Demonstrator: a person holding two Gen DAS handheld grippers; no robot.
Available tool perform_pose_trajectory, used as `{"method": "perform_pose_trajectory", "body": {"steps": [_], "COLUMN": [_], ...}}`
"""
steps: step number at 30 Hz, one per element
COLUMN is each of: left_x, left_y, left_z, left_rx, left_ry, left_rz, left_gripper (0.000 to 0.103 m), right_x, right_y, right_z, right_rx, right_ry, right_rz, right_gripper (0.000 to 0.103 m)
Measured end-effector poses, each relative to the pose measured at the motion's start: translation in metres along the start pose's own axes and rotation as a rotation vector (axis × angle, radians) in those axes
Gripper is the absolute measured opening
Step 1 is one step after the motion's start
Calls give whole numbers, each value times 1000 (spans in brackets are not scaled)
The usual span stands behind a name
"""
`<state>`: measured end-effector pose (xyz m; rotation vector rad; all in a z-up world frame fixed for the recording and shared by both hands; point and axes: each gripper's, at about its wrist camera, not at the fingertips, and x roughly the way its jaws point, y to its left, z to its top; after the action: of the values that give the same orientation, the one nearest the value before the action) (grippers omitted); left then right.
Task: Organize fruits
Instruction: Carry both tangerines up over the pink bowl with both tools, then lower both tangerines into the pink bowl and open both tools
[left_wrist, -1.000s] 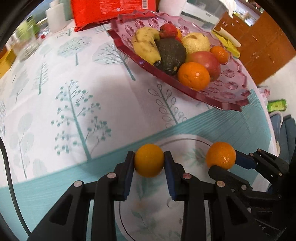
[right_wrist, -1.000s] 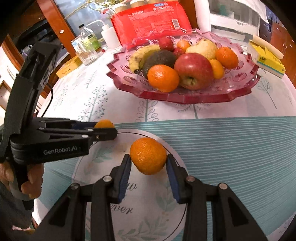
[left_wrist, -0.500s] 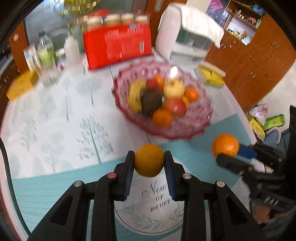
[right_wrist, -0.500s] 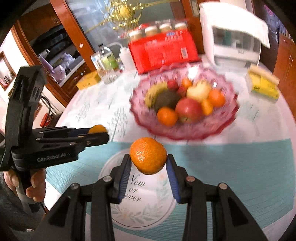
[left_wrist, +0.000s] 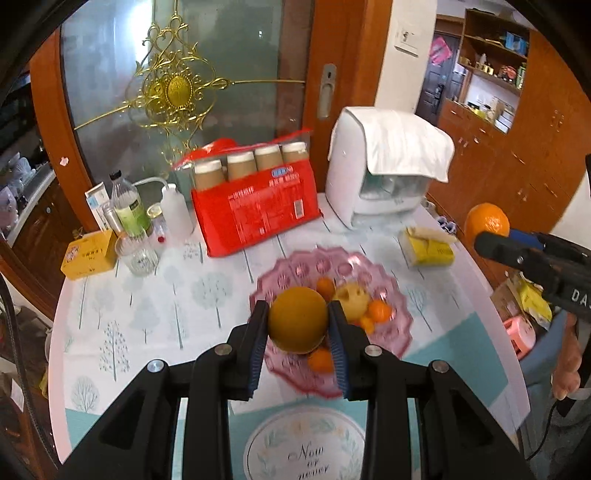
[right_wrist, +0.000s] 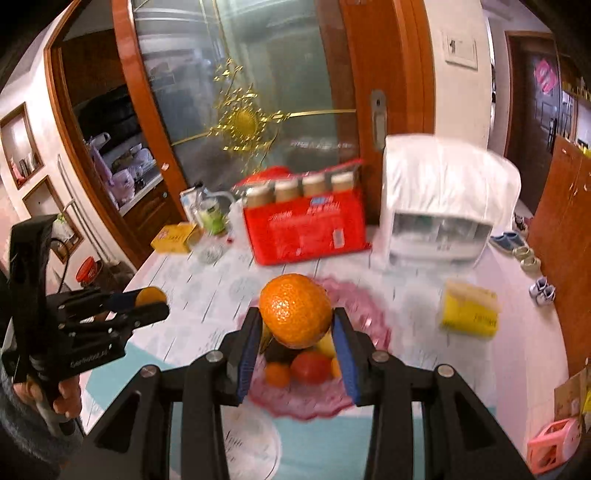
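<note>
My left gripper (left_wrist: 297, 325) is shut on an orange (left_wrist: 297, 320) and holds it high above the table. My right gripper (right_wrist: 295, 325) is shut on a second orange (right_wrist: 294, 311), also high above the table. Below both lies the pink glass fruit bowl (left_wrist: 399, 325), with several fruits, among them small oranges (left_wrist: 380, 309) and a red apple (right_wrist: 311, 367). The right gripper with its orange (left_wrist: 487, 220) shows at the right of the left wrist view. The left gripper with its orange (right_wrist: 149, 295) shows at the left of the right wrist view.
A round "Now or never" mat (left_wrist: 306, 443) lies on the teal runner at the table's near edge. Behind the bowl stand a red package (left_wrist: 258, 214), a white appliance under a cloth (left_wrist: 388, 173), a yellow box (left_wrist: 428, 247), bottles (left_wrist: 127, 206) and a glass (left_wrist: 136, 254).
Both grippers have risen far above the table, each still holding its orange. The bowl and mat now look much smaller and lower in view.
</note>
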<state>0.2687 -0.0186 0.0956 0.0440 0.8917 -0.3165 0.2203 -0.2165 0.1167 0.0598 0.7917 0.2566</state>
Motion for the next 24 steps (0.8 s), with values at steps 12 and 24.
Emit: {"method": "perform_pose_trajectory", "body": {"steps": [12,24], "left_x": [152,223], "left_y": [-1,0], "left_z": [-19,-60], "left_rx": [-78,-68], "left_ry": [197,325], "left_rz": [24,8], "left_gripper": [30,30], "right_x": [147,227], "right_y": [-27,-31], "right_z": [-14,-64], "right_rx": [36,57], "right_ry": [192,364], "right_rz": [42,65], "right_gripper": [39,39]}}
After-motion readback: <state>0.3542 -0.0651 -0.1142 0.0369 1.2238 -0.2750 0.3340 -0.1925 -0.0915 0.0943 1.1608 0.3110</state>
